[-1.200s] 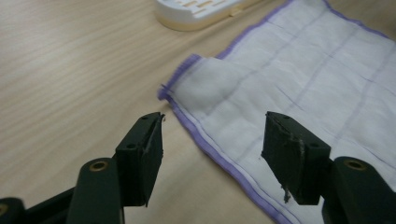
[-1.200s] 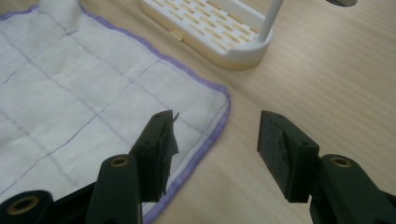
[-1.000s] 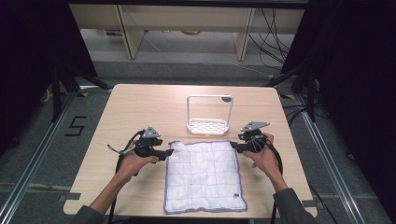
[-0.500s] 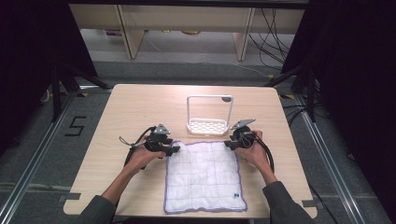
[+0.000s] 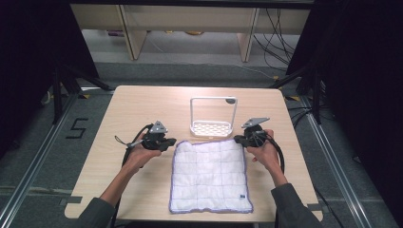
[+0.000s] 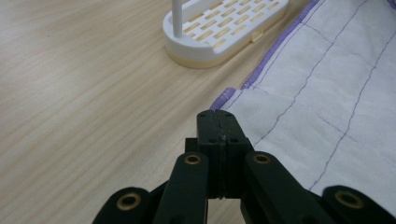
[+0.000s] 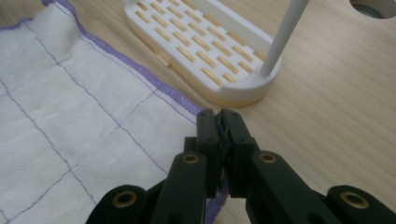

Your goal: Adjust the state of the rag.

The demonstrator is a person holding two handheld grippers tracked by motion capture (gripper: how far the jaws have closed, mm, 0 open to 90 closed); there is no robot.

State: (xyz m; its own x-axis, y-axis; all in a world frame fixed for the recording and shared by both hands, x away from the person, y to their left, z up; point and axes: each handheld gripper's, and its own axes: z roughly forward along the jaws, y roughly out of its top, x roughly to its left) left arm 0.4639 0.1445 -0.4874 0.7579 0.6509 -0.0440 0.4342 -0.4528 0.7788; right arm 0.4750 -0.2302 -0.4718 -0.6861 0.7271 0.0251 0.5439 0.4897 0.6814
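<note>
As tools (image 5: 175,142) pinch cloth (image 5: 210,175), forearms splayed.

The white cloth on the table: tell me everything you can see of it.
The white cloth is a soft, quilted-looking square with thin purple grid stitching and a purple hem, plus a small blue mark near one near corner. It lies spread flat on the wooden table, just in front of the white rack, apart from it. The left gripper is shut on its far left corner and the right gripper on its far right corner; both have just been closing. The corners look barely lifted.
</note>
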